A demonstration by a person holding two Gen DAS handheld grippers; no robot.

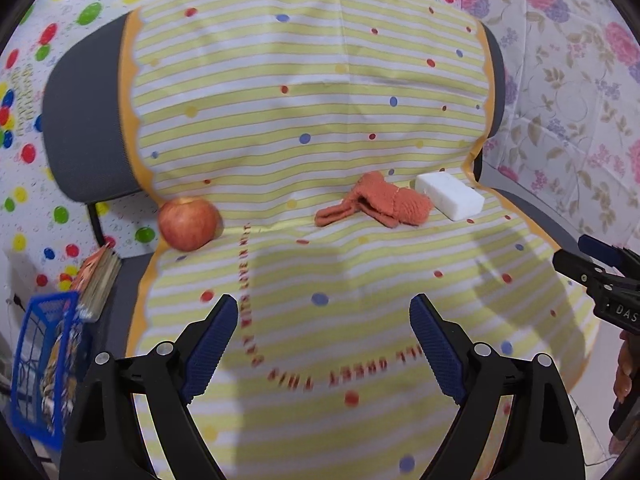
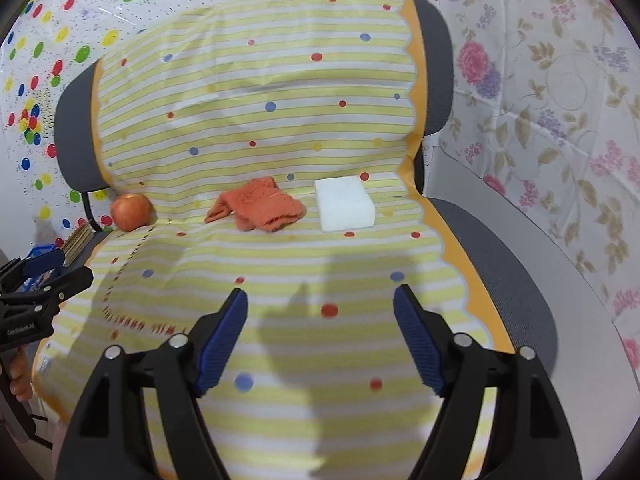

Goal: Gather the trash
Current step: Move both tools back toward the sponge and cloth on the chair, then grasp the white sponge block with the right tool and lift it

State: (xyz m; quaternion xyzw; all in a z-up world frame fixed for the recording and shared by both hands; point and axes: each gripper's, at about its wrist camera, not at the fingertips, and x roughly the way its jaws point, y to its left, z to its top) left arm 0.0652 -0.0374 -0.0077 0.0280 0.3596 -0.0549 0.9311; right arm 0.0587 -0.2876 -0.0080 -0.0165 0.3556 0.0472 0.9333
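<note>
A grey office chair (image 2: 508,248) is standing against walls draped in a dotted sheet (image 1: 84,12) on one side and a floral sheet (image 2: 540,80) on the other. A yellow-striped cloth (image 1: 312,120) with coloured dots and an orange scalloped border is covering the chair's backrest and seat.

Three items are lying in a row along the crease where seat meets backrest. A red apple (image 1: 188,223) is sitting at the cloth's left edge, well apart from the others. A crumpled orange cloth (image 1: 376,201) is lying near the middle. A white foam block (image 1: 450,195) is resting just beside it to the right; whether the two are touching cannot be told.

A blue plastic basket (image 1: 38,364) is standing on the floor left of the chair, holding printed packaging, with a stack of card-like material (image 1: 98,280) leaning just behind it.

The left gripper (image 1: 323,340) is hovering over the front of the seat, its blue-padded fingers spread wide with nothing between them. The right gripper (image 2: 320,332) is hanging alongside it, jaws likewise apart and empty. Both are pointing toward the row of items, well short of them.
</note>
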